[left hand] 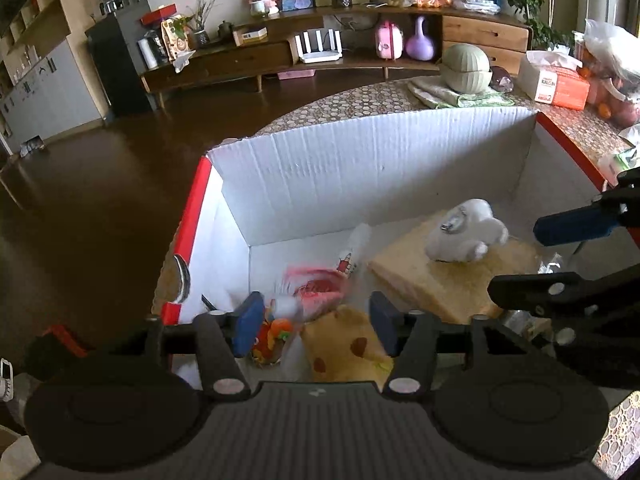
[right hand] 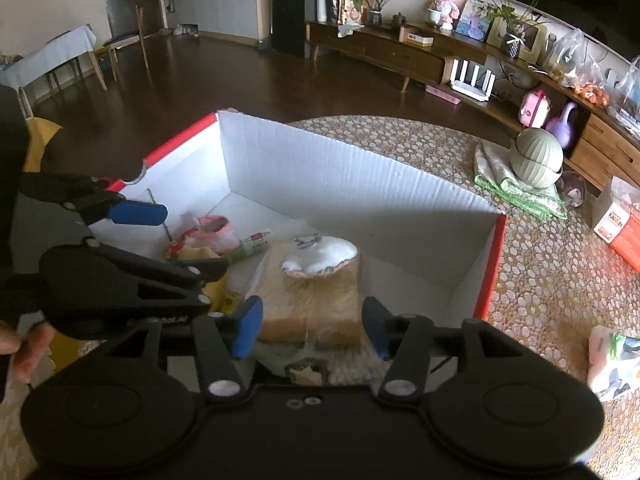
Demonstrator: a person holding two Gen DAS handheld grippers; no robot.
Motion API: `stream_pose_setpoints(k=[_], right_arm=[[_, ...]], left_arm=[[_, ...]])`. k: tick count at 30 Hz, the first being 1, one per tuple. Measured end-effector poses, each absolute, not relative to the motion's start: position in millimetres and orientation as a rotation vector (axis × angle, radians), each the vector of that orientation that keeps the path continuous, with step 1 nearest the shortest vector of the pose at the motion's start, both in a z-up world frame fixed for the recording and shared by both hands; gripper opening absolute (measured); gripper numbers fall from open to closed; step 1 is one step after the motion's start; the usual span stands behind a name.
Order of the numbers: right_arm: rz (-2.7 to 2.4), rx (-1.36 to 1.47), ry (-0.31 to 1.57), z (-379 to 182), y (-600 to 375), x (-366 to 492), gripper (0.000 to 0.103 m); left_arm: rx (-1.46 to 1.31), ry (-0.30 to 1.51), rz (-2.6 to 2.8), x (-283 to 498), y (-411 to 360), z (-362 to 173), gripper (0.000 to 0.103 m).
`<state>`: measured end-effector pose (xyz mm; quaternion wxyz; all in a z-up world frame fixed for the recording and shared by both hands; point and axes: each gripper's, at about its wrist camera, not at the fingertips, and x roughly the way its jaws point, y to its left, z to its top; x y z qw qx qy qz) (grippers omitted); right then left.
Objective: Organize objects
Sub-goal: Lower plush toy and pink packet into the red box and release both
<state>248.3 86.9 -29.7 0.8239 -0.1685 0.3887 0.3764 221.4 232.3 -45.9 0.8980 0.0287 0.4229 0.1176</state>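
Observation:
A white cardboard box with red edges (left hand: 360,168) (right hand: 360,196) stands on the patterned table. Inside lie a wrapped loaf of bread (left hand: 448,276) (right hand: 312,304), a white seashell (left hand: 464,236) (right hand: 320,260) on top of it, a pink item (left hand: 320,292) (right hand: 216,232), a small tube (left hand: 352,256) (right hand: 254,244), a yellow spotted pack (left hand: 344,344) and a colourful toy (left hand: 272,336). My left gripper (left hand: 314,324) is open over the box's left part. My right gripper (right hand: 312,326) is open over the bread; it also shows in the left wrist view (left hand: 576,224).
On the table behind the box sit a green ribbed bowl set (left hand: 466,68) (right hand: 536,158) on a folded cloth, an orange tissue box (left hand: 556,80) (right hand: 618,224) and plastic bags (right hand: 616,356). A long wooden sideboard (left hand: 280,56) lines the far wall.

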Motion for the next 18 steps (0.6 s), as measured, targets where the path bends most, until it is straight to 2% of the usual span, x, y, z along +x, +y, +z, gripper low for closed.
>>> stream_pose_setpoints(k=[1,11,14,18], right_arm=[[0.803,-0.355,0.826,-28.3,84.5,246.9,0.058],[0.816,-0.319,0.798,-11.0,53.6,233.0,0.066],[0.824,-0.3,0.786,-5.4,44.2,228.8,0.072],[0.849,-0.283,0.749,4.6,30.5,219.3,0.086]], left_arm=[[0.051,0.876,0.243,220.3,231.7,-46.3,0.069],[0.002,0.845,0.264,203.5,229.8,-36.8,0.069],[0.004,0.836,0.262,197.4,225.1,-31.8,0.069],[-0.005,0.807,0.248,185.6,214.5,-22.3,0.069]])
